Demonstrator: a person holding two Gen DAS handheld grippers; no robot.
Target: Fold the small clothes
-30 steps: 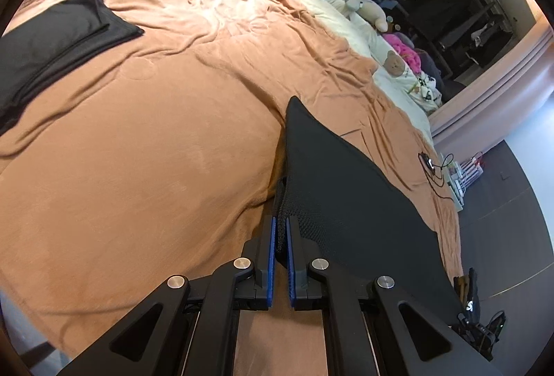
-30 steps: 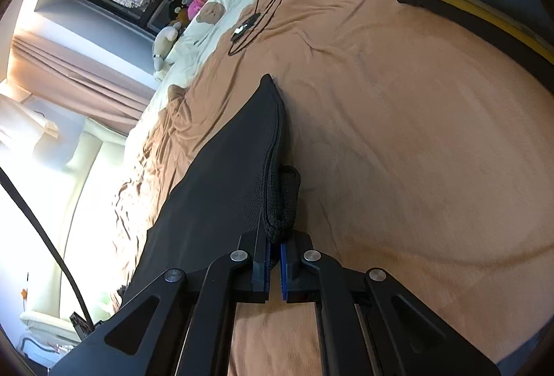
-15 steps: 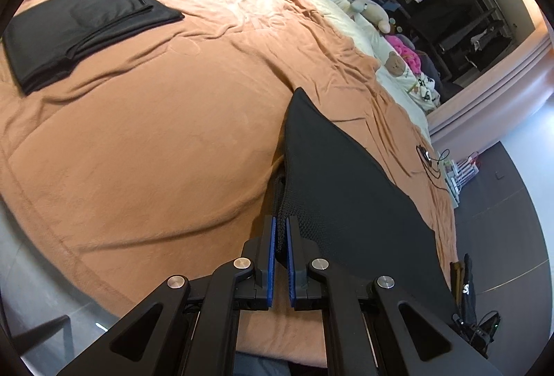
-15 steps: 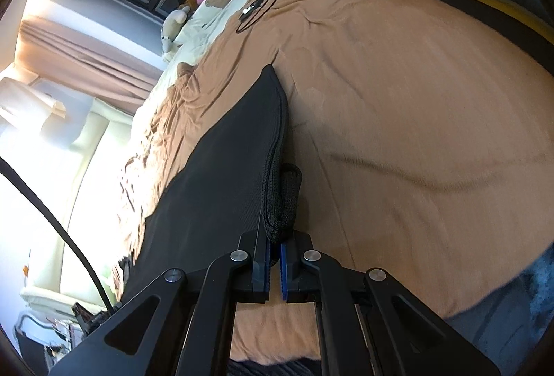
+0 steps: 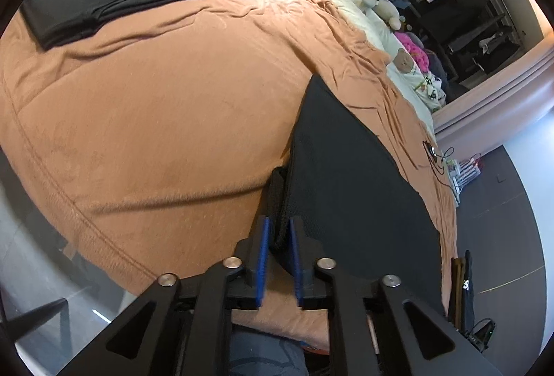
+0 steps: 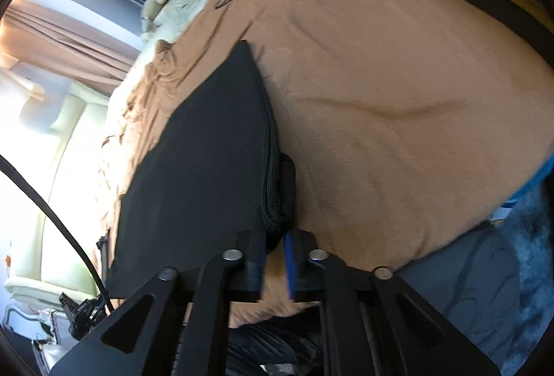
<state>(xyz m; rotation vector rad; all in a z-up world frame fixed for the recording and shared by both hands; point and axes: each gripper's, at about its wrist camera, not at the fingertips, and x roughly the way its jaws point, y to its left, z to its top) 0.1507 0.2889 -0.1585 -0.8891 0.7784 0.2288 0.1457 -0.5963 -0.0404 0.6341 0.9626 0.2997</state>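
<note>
Both grippers have just been opening, jaws now slightly apart. We judge the risk to be snagging: the thick hem of the black garment (image 5: 346,175) sits between the pads of the left gripper (image 5: 277,239) and right gripper (image 6: 275,249), so withdrawal could drag the fold askew. Garment lies flat on the tan bedspread (image 5: 155,119), stretching ahead from each gripper.
</note>
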